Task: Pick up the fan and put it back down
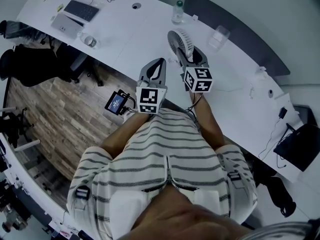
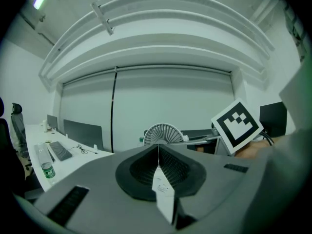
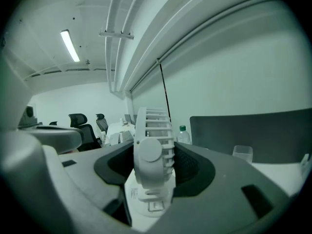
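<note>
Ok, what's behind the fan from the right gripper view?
A water bottle and a dark partition show behind the fan; the fan covers the desk directly behind it.

light: cool, even, dimmish | source: ceiling tube (image 3: 70,45) | edges: fisheye warp, dark vignette | foreground: soft

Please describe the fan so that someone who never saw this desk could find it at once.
On the long white curved desk, look near the bottle and the glass. The fan stands there, held by the right gripper. It is the only round white thing with a ribbed grille.
</note>
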The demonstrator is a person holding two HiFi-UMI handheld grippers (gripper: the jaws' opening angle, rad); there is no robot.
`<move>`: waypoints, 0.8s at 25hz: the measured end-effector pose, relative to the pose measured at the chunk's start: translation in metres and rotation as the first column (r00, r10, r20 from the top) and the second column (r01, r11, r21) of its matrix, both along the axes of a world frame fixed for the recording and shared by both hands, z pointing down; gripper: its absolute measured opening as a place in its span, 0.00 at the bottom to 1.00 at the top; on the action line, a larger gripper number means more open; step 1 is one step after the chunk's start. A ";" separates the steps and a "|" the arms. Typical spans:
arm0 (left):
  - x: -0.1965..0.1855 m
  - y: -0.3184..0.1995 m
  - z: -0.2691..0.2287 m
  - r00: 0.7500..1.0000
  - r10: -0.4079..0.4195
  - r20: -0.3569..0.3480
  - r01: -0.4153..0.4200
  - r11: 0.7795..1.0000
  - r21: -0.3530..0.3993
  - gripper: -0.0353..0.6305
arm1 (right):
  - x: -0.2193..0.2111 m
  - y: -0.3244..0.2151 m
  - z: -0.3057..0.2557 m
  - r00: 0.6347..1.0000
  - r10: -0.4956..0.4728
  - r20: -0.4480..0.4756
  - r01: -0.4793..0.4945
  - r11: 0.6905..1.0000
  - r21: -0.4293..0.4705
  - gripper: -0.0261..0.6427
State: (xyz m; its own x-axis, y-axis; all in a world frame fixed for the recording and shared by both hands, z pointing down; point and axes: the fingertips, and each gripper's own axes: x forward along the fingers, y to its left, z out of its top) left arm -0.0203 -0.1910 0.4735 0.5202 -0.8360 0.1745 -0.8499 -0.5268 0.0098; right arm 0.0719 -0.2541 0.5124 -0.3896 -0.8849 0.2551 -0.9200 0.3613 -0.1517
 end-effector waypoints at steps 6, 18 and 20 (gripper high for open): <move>0.000 0.001 -0.001 1.000 -0.014 -0.010 0.014 1.000 -0.003 0.06 | -0.001 0.009 -0.015 1.000 0.027 0.014 -0.028 0.999 0.029 0.38; 0.003 0.003 0.000 1.000 -0.008 -0.007 0.008 1.000 0.000 0.07 | -0.002 0.034 -0.037 0.997 0.071 0.009 -0.072 0.994 0.085 0.38; 0.003 0.001 -0.001 1.000 -0.009 -0.011 0.009 1.000 0.006 0.07 | -0.002 0.038 -0.037 0.997 0.071 0.012 -0.072 0.993 0.088 0.38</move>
